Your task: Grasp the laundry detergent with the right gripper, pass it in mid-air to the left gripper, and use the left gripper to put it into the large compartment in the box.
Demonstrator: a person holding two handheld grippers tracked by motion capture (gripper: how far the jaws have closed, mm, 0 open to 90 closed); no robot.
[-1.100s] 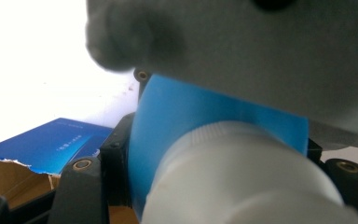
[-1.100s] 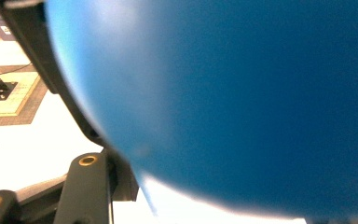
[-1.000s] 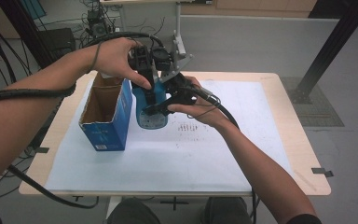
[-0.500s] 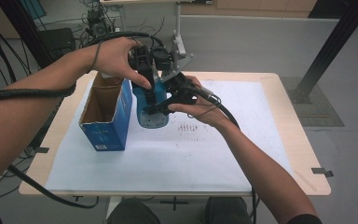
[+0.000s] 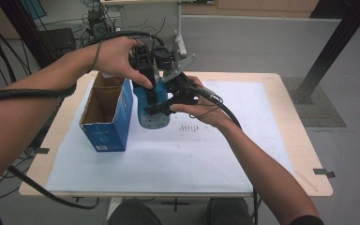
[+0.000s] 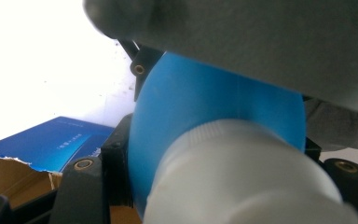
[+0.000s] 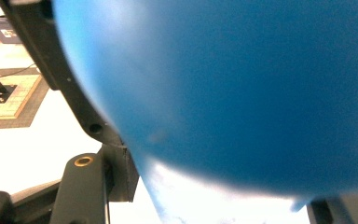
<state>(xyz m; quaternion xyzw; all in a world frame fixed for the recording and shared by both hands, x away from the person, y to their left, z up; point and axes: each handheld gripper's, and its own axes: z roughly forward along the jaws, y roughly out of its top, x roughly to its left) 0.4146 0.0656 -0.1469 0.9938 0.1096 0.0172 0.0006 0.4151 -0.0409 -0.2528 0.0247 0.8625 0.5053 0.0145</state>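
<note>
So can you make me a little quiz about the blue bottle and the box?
1. True or false: both grippers are shut on the bottle.
2. Which side of the bottle does the box stand on in the high view? A) left B) right C) behind it
3. Fill in: the top of the box is ____.

Key:
1. True. The left gripper comes from above and the right gripper from the side, and each clamps the bottle.
2. A, left, close beside it on the white sheet.
3. Open; its brown inside shows.
</note>
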